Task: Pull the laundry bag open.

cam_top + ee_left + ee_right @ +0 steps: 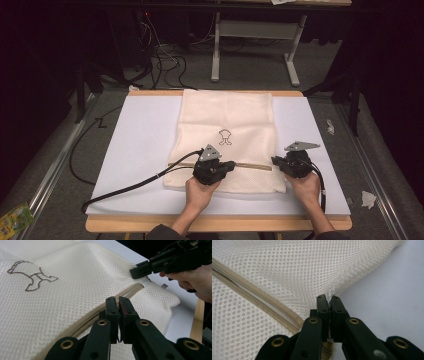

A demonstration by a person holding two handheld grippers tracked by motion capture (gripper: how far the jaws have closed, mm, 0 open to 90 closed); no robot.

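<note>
A cream mesh bag (227, 145) lies flat on a white board (135, 150), its far end reaching the board's back edge and its near end stopping short of the front edge, with bare white strips open on both sides. The board sits on a wooden table (100, 224) whose rim shows along the front. A tan zipper (250, 165) runs across the bag near its closer end (a small brown outline figure (225, 136) is stitched above it). Whether anything is inside the bag I cannot tell; it looks flat.

The left gripper (118, 305) rests on the zipper line near the bag's middle, jaws pressed together; whether they catch the zipper I cannot tell. The right gripper (328, 302) is at the bag's right edge, by the zipper's end, jaws pinching the mesh there. A black cable (125, 187) trails off leftward across the board.
</note>
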